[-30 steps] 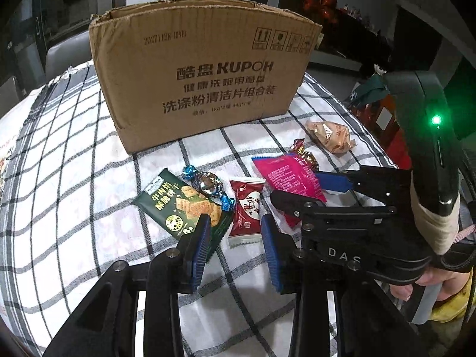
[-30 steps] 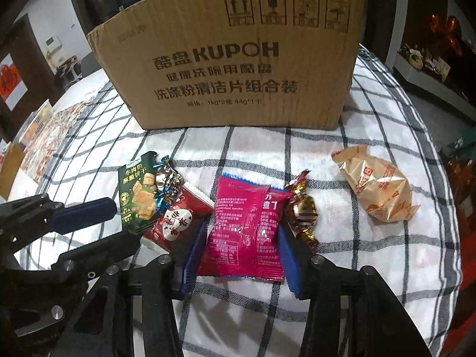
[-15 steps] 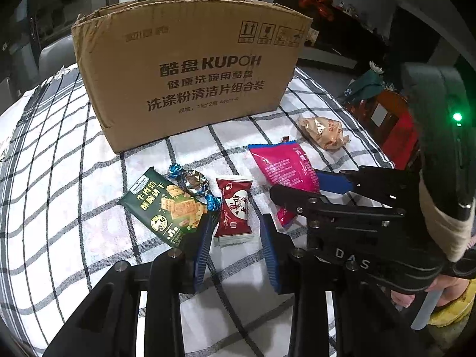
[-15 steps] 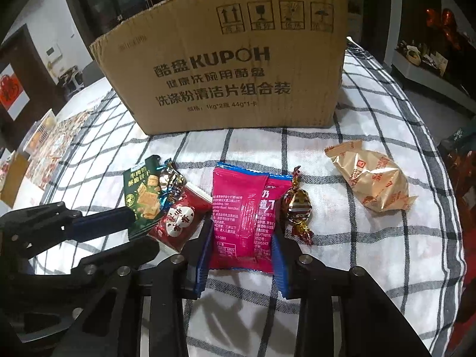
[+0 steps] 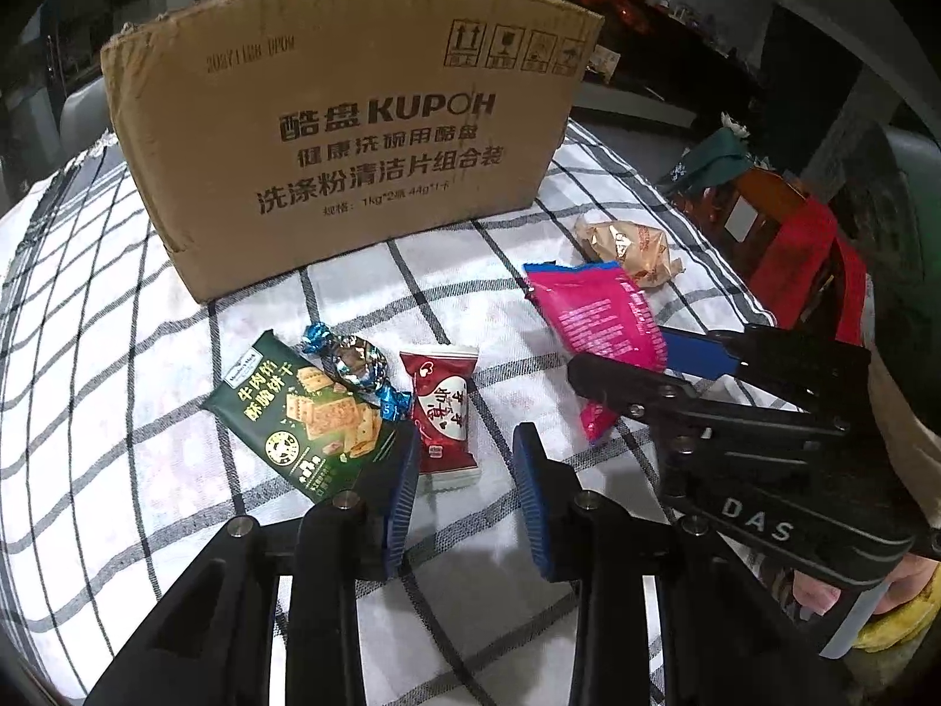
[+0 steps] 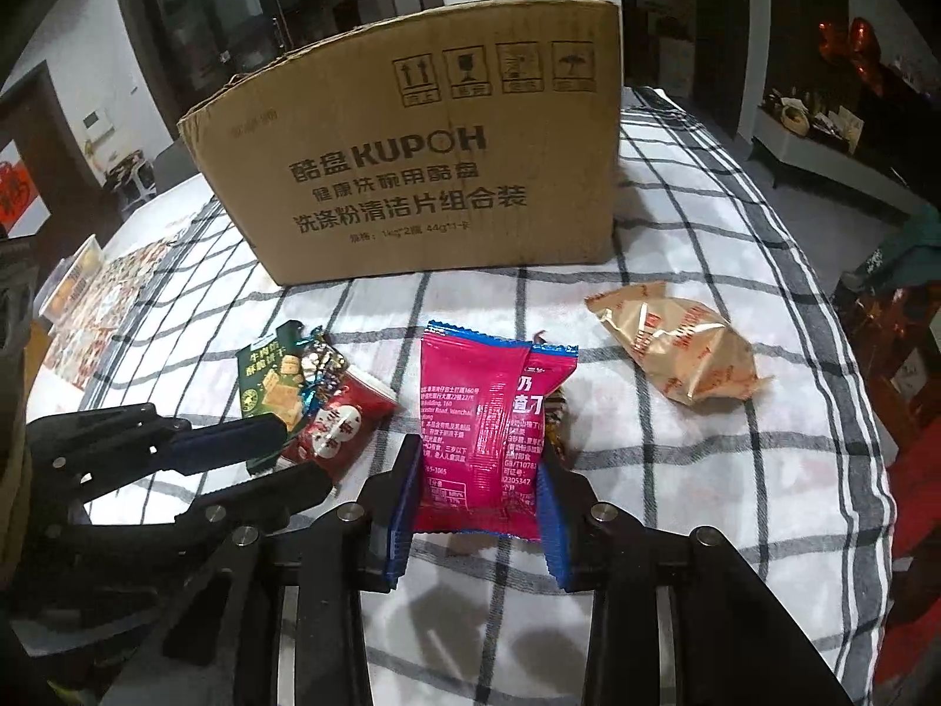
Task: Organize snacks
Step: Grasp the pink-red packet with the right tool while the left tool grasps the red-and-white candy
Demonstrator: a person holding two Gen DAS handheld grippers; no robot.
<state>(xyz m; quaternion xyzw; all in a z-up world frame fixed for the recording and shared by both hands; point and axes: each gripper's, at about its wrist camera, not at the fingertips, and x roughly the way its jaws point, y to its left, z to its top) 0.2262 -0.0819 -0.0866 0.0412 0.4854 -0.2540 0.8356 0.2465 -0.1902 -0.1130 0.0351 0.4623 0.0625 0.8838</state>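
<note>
Two grippers are working over the checked cloth: the right gripper is clamping the pink packet, while the left gripper is hovering part-open around the red packet, not pressing it. Farther back, the cardboard box is standing upright.

The right gripper has closed its fingers on the pink snack packet and lifted it slightly
</note>
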